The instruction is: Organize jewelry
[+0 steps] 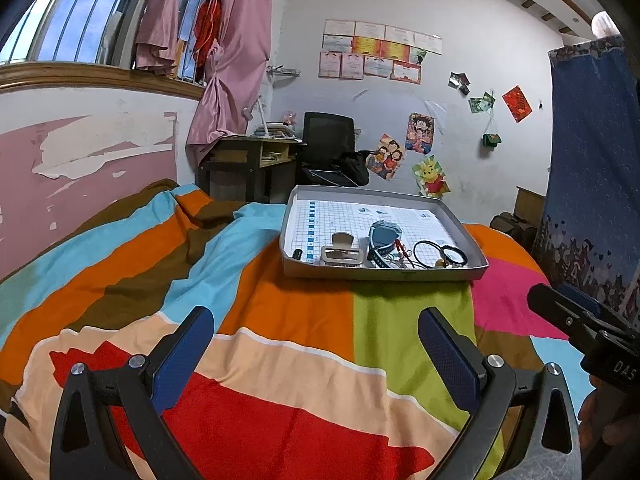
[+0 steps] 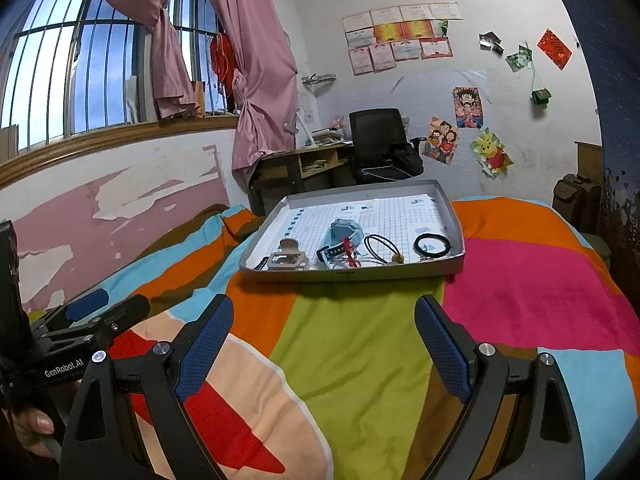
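Observation:
A shallow grey tray (image 1: 384,270) (image 2: 352,274) lies on the bed ahead of both grippers. In it are a beige hair claw (image 1: 342,250) (image 2: 289,256), a blue smartwatch (image 1: 384,236) (image 2: 344,234), red earrings (image 1: 400,246) (image 2: 349,250), thin black hair ties (image 1: 430,250) (image 2: 380,246) and a thick black ring band (image 1: 456,257) (image 2: 432,246). My left gripper (image 1: 316,332) is open and empty, short of the tray. My right gripper (image 2: 324,328) is open and empty too, also short of the tray.
The bed has a striped multicoloured cover (image 1: 280,320) (image 2: 360,340). A peeling pink wall (image 1: 80,160) runs along the left. A desk (image 1: 252,156) and a black chair (image 1: 328,140) stand behind the bed. A blue curtain (image 1: 592,180) hangs on the right.

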`<state>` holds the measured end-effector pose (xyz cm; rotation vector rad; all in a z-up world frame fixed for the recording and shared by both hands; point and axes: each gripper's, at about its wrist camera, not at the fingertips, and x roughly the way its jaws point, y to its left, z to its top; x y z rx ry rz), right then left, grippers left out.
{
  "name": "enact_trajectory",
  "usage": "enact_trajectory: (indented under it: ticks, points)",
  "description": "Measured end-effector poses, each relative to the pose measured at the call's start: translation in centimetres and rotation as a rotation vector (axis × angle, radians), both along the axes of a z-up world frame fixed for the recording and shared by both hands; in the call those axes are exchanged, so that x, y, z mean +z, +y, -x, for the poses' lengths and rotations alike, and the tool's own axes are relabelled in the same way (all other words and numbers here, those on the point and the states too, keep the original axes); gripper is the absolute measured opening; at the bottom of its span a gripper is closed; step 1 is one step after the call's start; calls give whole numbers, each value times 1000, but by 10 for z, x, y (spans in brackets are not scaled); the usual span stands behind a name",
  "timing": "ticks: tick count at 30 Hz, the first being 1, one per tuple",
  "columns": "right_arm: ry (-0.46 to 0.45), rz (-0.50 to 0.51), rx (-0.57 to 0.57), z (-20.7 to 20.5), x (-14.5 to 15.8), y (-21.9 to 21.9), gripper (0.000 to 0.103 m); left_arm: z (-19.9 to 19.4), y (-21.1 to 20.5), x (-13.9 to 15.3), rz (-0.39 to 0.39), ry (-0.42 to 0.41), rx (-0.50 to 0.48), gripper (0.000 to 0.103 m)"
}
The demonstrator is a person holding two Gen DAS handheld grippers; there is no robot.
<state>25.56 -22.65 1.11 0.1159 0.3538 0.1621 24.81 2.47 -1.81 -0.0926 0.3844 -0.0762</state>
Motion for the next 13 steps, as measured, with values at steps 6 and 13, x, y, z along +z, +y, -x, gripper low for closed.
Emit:
enact_trajectory:
  ticks: [6,13]
  points:
    - [-8,2,-7,1,0,4,89,0,-2,-1,-2,-5,-14,103]
    - [-3,-8,-22,2,-3,1,89,0,-3,-3,-1,-6,-12,103]
